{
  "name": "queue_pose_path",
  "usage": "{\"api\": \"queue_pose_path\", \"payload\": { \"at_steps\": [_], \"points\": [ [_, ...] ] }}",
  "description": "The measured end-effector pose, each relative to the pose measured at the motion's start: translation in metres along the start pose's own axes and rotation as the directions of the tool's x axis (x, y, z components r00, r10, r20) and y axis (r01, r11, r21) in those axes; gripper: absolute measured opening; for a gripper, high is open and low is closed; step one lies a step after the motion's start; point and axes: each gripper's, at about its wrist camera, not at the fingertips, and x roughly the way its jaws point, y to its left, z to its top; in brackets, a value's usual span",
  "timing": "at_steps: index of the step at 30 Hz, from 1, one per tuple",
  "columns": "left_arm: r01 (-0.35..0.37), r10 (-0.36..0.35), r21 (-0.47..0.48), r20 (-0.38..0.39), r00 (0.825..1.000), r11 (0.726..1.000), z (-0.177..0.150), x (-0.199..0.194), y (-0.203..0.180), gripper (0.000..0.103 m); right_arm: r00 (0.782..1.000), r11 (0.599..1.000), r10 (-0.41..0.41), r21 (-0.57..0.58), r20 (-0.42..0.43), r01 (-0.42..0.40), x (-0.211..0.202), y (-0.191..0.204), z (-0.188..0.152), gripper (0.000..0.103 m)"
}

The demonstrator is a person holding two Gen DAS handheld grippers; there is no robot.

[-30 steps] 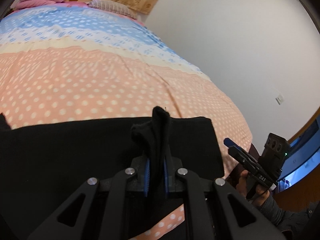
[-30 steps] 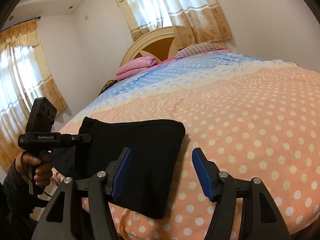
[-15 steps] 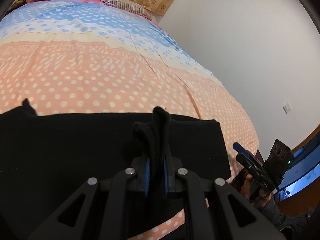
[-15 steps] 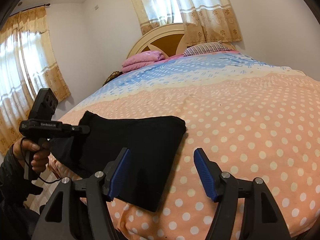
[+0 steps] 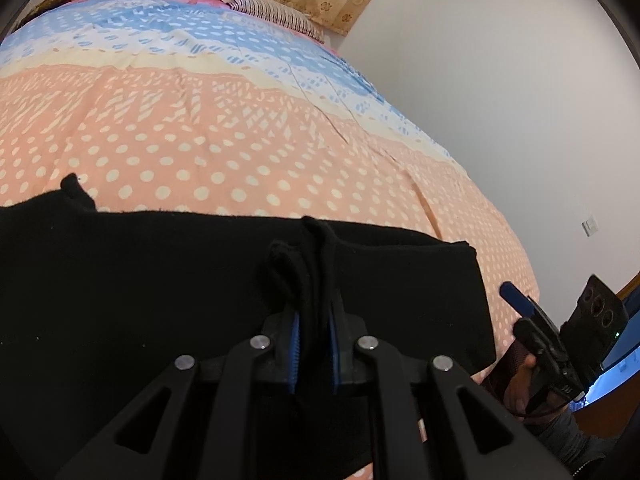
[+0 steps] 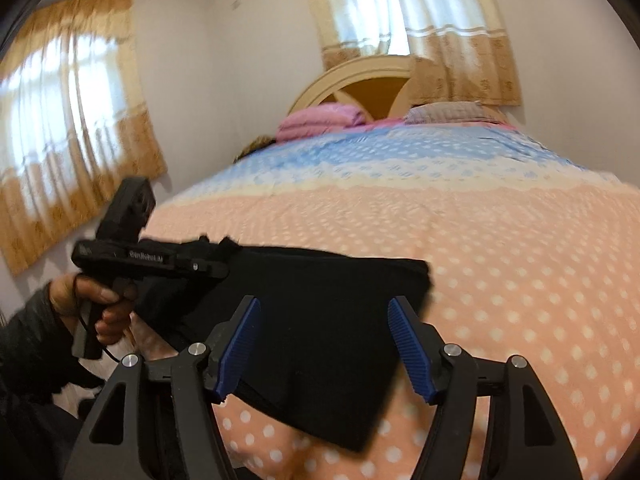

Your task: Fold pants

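Black pants (image 5: 160,300) lie folded in a flat band across the near edge of the bed. My left gripper (image 5: 314,344) pinches a raised bunch of their fabric between its blue pads; its jaws are opening slightly, with the cloth still between them. In the right wrist view the left gripper (image 6: 218,258) sits at the far left end of the pants (image 6: 320,312), held by a hand. My right gripper (image 6: 324,346) stands open above the pants' right end with nothing gripped. It also shows at the bed's right edge as the right gripper (image 5: 516,300).
A pink, cream and blue dotted quilt (image 5: 240,140) covers the bed beyond the pants. Pink bedding (image 6: 320,120) and a striped pillow (image 6: 448,112) lie by the headboard. A white wall (image 5: 500,100) runs along the right side, and curtained windows (image 6: 68,128) stand on the left.
The right gripper has swung left, so the pants' right end now lies under both fingers. The left gripper has sunk closer to the bed with the fabric still in it.
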Motion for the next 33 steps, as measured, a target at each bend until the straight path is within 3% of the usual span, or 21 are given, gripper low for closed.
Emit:
{"api": "queue_pose_path", "payload": {
  "at_steps": [3,10,12,15,18,21,23,26,30,33],
  "points": [
    [0.012,-0.012,-0.01,0.009,1.0,1.0,-0.001,-0.001,0.004,0.017,0.99,0.998,-0.042,0.049,-0.136,0.049,0.036,-0.013,-0.002,0.069],
    [0.02,-0.02,-0.002,0.02,1.0,1.0,-0.002,-0.003,0.005,0.017,0.994,0.997,-0.028,0.065,-0.104,0.035,0.003,-0.01,-0.004,0.069],
    [0.026,-0.026,-0.011,0.021,0.999,1.0,-0.003,-0.005,0.008,0.017,0.99,0.997,0.004,0.079,-0.143,0.007,-0.002,-0.007,-0.013,0.069],
    [0.036,-0.036,-0.02,0.025,0.999,0.999,-0.004,-0.005,0.01,0.017,0.964,0.998,-0.044,0.026,-0.262,0.053,0.009,-0.003,-0.036,0.072],
    [0.033,-0.033,-0.024,0.03,0.999,0.999,-0.005,-0.008,0.008,0.02,0.963,0.991,-0.118,-0.088,-0.243,0.099,0.005,0.015,-0.038,0.072],
    [-0.014,0.015,-0.014,0.065,0.998,1.0,-0.004,-0.023,0.007,0.043,0.978,0.995,-0.085,-0.063,-0.189,0.075,-0.009,0.023,-0.027,0.072],
    [-0.047,0.049,-0.028,0.112,0.992,0.999,-0.005,-0.038,0.011,0.071,0.987,0.997,-0.061,-0.058,-0.147,0.053,-0.018,0.031,-0.02,0.072],
    [-0.079,0.083,-0.041,0.133,0.988,0.996,-0.005,-0.051,0.023,0.074,0.986,0.994,-0.045,-0.104,-0.16,0.029,-0.011,0.043,-0.021,0.075],
    [-0.166,0.172,-0.049,0.136,0.976,0.985,-0.007,-0.071,0.047,0.074,0.946,0.97,-0.21,-0.173,-0.247,0.17,0.004,0.041,-0.035,0.075],
    [-0.215,0.223,-0.07,0.147,0.964,0.974,-0.01,-0.088,0.068,0.074,0.943,0.968,-0.247,-0.109,-0.225,0.227,-0.015,0.027,-0.027,0.075]
  ]
}}
